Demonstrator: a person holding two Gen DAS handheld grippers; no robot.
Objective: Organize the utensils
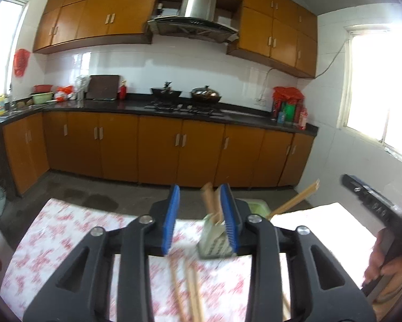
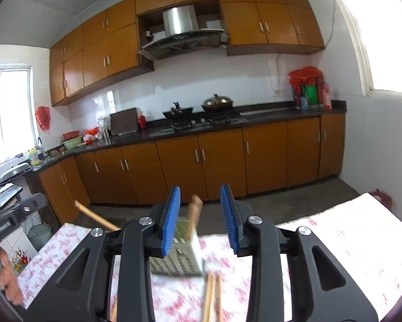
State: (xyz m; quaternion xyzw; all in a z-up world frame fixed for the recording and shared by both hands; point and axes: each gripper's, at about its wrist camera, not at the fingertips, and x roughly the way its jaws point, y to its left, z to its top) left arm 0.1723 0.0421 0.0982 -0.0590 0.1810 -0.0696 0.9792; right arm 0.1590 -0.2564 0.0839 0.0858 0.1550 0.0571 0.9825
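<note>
The left gripper (image 1: 202, 220) is standing spread, its ribbed blue pads (image 1: 171, 221) gripping nothing; the right gripper (image 2: 201, 220) is likewise parted and empty. A pale slotted plastic holder (image 1: 214, 244) is sitting near the table's (image 1: 66, 241) far edge on a red-flowered cloth, with long wooden chopsticks (image 1: 211, 201) leaning out of it. More chopsticks (image 2: 211, 295) are lying on the cloth nearer, blurred and cut off by the lower edge of the view. Black gripper arms are hiding the holder's base.
</note>
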